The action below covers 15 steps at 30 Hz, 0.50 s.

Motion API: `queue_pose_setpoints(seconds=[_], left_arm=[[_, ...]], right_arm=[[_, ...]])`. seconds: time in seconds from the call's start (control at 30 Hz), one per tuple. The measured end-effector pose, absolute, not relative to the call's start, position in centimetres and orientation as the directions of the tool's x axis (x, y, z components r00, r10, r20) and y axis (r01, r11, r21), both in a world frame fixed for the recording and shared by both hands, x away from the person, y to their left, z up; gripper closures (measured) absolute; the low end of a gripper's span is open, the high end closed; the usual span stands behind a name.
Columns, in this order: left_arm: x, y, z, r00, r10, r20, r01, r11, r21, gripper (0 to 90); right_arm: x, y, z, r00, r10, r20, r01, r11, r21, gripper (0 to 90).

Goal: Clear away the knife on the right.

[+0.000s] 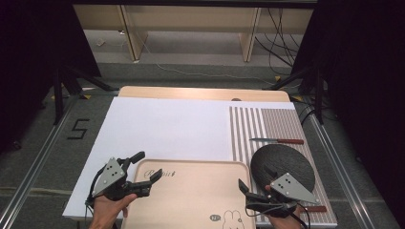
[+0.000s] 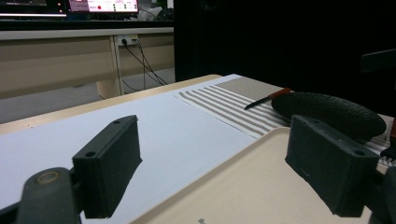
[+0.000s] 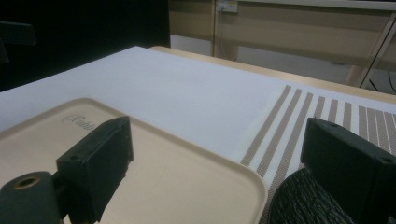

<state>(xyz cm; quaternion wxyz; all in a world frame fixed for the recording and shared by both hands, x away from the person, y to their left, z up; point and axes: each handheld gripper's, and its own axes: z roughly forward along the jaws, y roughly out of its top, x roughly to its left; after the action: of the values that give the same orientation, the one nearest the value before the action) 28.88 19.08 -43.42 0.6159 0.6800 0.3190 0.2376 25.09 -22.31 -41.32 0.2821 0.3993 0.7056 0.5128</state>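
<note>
The tray (image 1: 191, 191) lies at the near edge of the table, on the white sheet (image 1: 162, 129), with its right rim just beside the striped mat (image 1: 267, 124). It is a beige tray with rounded corners, script lettering near its far left corner and a small rabbit drawing near its near edge.

Your left gripper (image 1: 143, 172) sits at the tray's far left corner with its jaws spread wide; in the left gripper view (image 2: 212, 168) one jaw stands over the white sheet and the other over the tray, with the tray's rim running between them and nothing gripped.

Your right gripper (image 1: 253, 179) sits at the tray's right rim, its jaws also spread wide. In the right gripper view (image 3: 215, 163) one jaw is over the tray and the other over the dark round mat (image 1: 282, 164), which lies on the striped mat.

Beyond the round mat, a knife (image 1: 277, 140) with a reddish handle rests on the striped mat.
</note>
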Motion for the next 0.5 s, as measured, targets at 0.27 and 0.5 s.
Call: queue_pose_setpoints(seconds=[0.27, 0.5], left_arm=[[28.85, 19.03, -43.34, 0.687, 0.724, -0.069, 0.136, -0.035, 0.99, 16.7], [28.86, 19.0, -43.32, 0.688, 0.723, -0.068, 0.136, -0.037, 0.99, 16.5]], right_arm=[[25.21, -22.31, -41.36, -0.523, 0.852, 0.018, 0.275, 0.148, 0.95, 10.0], [25.44, -22.8, -41.02, -0.535, 0.845, 0.023, 0.27, 0.145, 0.952, 9.9]])
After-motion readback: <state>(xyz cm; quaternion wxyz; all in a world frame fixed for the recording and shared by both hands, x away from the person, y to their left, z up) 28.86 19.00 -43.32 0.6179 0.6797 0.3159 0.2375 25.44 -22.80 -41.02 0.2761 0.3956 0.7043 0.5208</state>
